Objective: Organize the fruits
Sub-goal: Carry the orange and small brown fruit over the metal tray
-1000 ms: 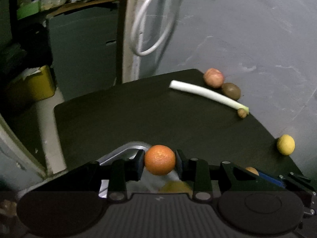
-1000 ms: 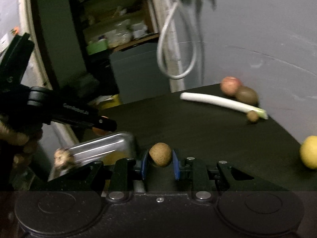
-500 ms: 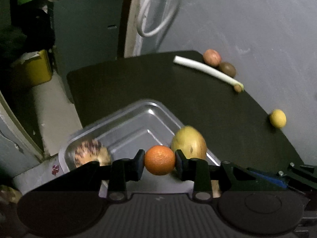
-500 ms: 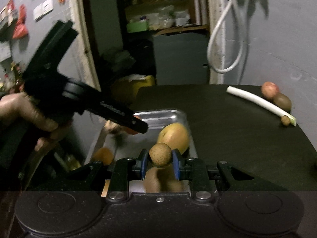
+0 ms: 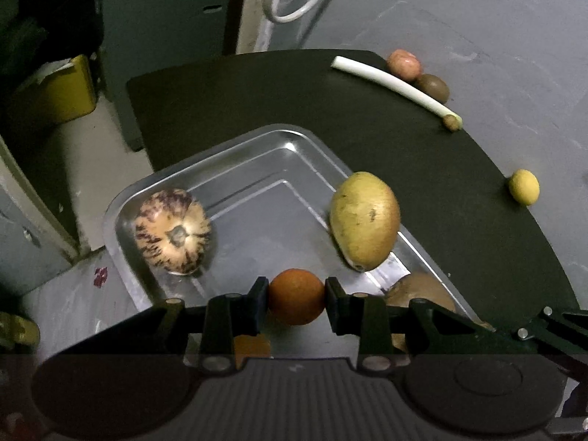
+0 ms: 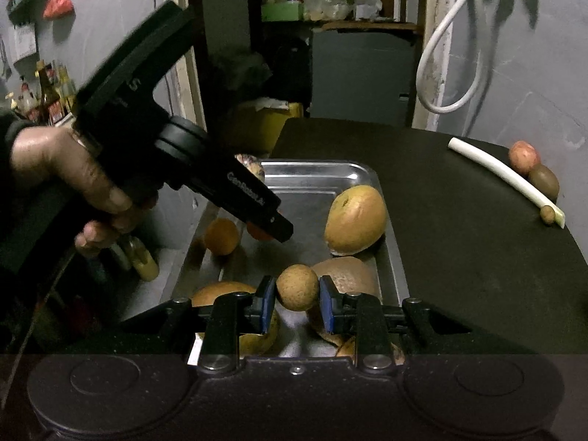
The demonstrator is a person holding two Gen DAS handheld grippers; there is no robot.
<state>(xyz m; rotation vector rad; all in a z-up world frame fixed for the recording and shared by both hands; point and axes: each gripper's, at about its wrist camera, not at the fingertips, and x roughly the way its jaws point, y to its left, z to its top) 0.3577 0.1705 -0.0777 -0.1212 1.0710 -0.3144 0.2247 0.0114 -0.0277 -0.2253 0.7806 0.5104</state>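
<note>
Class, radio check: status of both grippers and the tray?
Left gripper shut on orange. Right gripper shut on small brown fruit. Both over tray. Nothing blocking.

Little can be read here. Along the side of the left tongs [image 6: 273, 226], held in the person's hand [image 6: 70, 180], runs pale lettering that looks like "GenRobot.AI", though its last letters are blurred. Higher up on the same black body stands a large pale "5" or "S"; I cannot tell which. The wall papers are too small to read.
</note>
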